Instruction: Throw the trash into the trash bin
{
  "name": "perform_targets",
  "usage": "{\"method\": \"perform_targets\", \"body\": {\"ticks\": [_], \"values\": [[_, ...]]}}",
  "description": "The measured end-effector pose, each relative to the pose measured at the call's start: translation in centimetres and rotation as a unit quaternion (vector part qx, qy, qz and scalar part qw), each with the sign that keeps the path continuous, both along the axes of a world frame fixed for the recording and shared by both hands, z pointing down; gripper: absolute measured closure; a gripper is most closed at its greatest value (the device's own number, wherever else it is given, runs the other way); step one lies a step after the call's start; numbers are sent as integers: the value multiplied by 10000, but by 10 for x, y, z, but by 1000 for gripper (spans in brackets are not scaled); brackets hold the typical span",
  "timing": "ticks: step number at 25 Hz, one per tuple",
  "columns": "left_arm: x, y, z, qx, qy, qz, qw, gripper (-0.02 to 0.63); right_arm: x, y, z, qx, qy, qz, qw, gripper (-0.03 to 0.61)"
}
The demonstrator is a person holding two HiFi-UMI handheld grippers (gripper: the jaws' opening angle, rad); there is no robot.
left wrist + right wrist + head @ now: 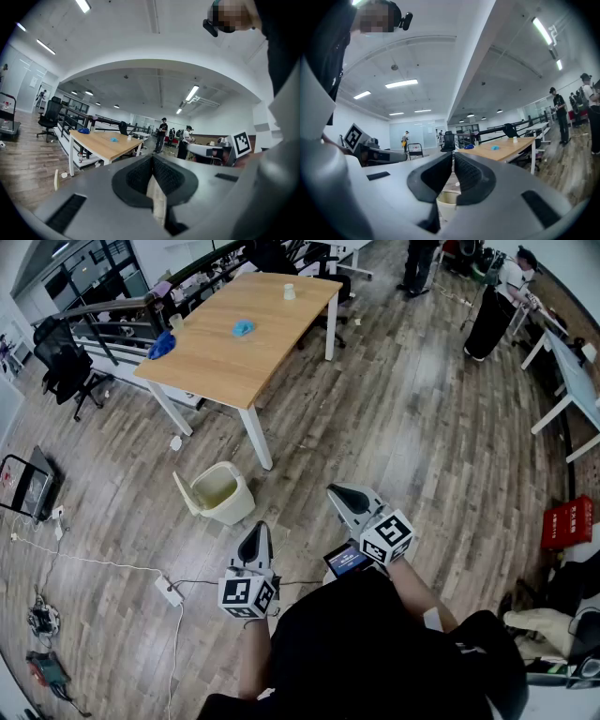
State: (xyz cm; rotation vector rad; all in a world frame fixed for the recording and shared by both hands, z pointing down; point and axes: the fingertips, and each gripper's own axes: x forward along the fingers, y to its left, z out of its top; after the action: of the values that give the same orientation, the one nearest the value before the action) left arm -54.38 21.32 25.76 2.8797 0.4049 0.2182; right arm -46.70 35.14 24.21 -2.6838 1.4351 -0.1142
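A crumpled light-blue piece of trash (pixel 243 328) (pixel 114 139) (pixel 495 147) lies on the wooden table (pixel 211 357) (pixel 101 143) (pixel 511 144), with a darker blue wad (pixel 161 345) at the table's left edge and a small white cup (pixel 290 292) farther back. The beige trash bin (pixel 222 491) (pixel 449 199) stands on the floor by the table's near leg, its lid hanging open. My left gripper (pixel 258 529) (pixel 152 157) is shut and empty, just short of the bin. My right gripper (pixel 336 491) (pixel 453 154) is beside it, jaws together, holding nothing.
A black office chair (pixel 61 367) stands at the left by a railing. A power strip (pixel 169 592) with cables lies on the floor near left. People (pixel 417 263) stand at the far end. White desks (pixel 572 381) and a red crate (pixel 567 521) are on the right.
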Motion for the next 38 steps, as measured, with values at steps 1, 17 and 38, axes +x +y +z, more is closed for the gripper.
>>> {"method": "perform_targets", "body": {"ticks": [1,17,38], "values": [[10,9,-1,-1,-12,59,10000,620,8,3,1,-49,-6,-43,10000,580],[149,53,-3,44,13,-312,9995,620,138,48,28,-358,-108,99,9993,578],[420,-73,-16,-215,451,390,9980,620,417,-112,0,-523,-86,-2,9986,555]]}}
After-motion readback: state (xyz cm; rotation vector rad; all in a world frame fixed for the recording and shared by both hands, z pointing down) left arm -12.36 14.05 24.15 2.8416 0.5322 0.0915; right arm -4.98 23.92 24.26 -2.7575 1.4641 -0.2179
